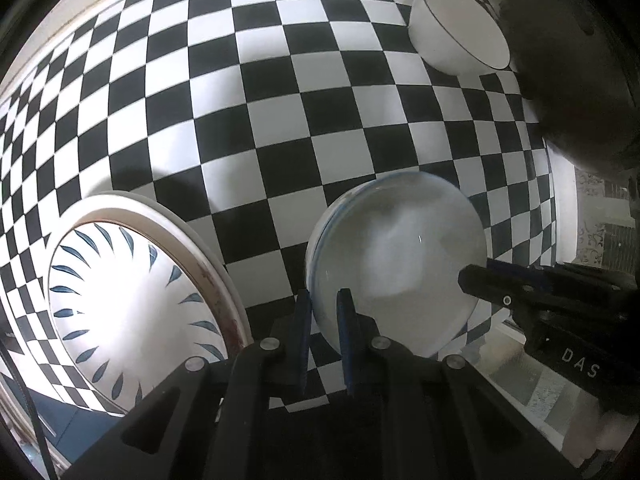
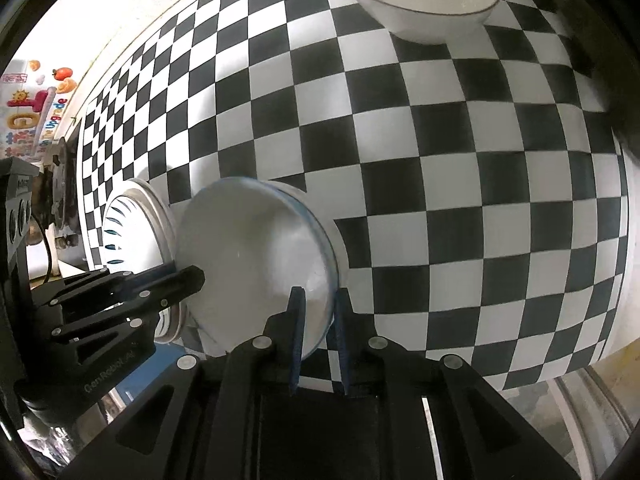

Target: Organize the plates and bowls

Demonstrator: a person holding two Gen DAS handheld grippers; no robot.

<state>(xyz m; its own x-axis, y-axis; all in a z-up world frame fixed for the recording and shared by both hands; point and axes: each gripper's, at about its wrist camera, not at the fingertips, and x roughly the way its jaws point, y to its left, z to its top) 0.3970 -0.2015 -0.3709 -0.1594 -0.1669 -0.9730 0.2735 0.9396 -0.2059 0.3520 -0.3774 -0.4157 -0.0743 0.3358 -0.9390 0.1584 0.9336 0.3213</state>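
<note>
Currently we're looking down on a black-and-white checkered tablecloth (image 1: 248,120) with 3 dishes on it. Going left to right in the left wrist view: a patterned plate (image 1: 132,312) with blue leaf strokes and a pale rim sits at the left, flat on the cloth. Just beside it, the white plate (image 1: 400,264) with a thin blue edge line is tilted, and both tongs are on it. Our left gripper (image 1: 324,320) has its 2 blue pads nearly together on the plate's left rim; the rim sits between them, so we read it as clamped. Our right gripper (image 1: 476,276) comes in from the right and meets the opposite rim.

In the right wrist view the right gripper (image 2: 318,320) has the plate's right rim (image 2: 328,280) between its pads, with a narrow gap; whether the pads press on it we cannot tell. The left gripper (image 2: 192,276) shows at the plate's far edge.

Far right and well apart, a white bowl (image 1: 456,32) with a dark rim line stands upright on the cloth.
</note>
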